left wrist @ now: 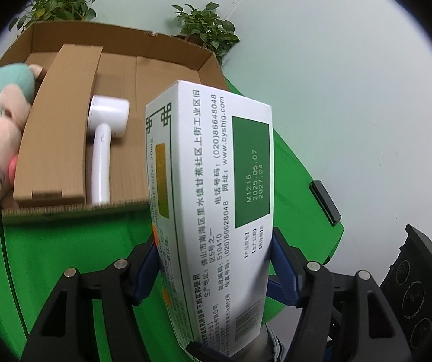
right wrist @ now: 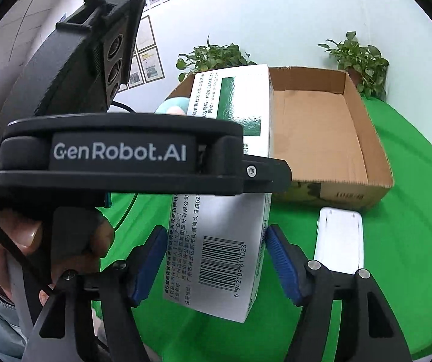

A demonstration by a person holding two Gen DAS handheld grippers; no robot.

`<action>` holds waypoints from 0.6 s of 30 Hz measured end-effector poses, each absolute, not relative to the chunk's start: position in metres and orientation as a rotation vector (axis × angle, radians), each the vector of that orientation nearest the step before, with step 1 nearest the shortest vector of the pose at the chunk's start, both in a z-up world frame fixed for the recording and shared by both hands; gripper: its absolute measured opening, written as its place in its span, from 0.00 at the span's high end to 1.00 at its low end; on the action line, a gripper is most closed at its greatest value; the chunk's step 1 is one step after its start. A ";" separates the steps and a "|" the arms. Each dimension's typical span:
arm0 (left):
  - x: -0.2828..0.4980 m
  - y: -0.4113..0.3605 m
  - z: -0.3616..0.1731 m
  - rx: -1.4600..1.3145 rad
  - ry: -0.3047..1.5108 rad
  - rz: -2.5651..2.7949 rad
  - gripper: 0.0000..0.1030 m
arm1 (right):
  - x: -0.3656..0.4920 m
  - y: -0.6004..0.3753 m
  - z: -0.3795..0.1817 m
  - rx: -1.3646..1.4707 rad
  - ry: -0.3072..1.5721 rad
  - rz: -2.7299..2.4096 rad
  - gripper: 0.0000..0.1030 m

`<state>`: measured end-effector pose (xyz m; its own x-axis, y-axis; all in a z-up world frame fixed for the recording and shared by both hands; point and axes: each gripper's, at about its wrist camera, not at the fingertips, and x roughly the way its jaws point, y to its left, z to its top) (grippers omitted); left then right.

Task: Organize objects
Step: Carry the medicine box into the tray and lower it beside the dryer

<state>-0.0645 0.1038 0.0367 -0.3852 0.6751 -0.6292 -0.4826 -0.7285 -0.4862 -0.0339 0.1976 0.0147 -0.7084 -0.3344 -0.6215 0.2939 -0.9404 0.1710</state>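
Observation:
My left gripper is shut on a white and green medicine box, held upright above the green table in front of the cardboard box. The cardboard box holds a white hair dryer, a plush toy and a cardboard divider. In the right wrist view the same medicine box stands between the blue pads of my right gripper, which sit at its lower sides; I cannot tell if they press it. The left gripper's body crosses the box higher up.
A white flat device lies on the green cloth in front of the cardboard box. A black flat object lies near the table's right edge. Potted plants stand behind the box against the wall.

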 end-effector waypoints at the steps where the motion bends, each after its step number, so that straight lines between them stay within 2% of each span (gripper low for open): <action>1: -0.069 0.105 0.041 -1.103 -0.284 2.137 0.37 | -0.037 0.198 0.017 0.967 -0.084 -2.627 0.37; 10: -0.122 0.124 0.073 -1.061 -0.234 2.162 0.37 | -0.099 0.212 0.045 0.907 -0.101 -2.654 0.37; 18: -0.183 0.156 0.059 -1.125 -0.213 2.176 0.37 | -0.170 0.227 0.044 0.951 -0.161 -2.608 0.37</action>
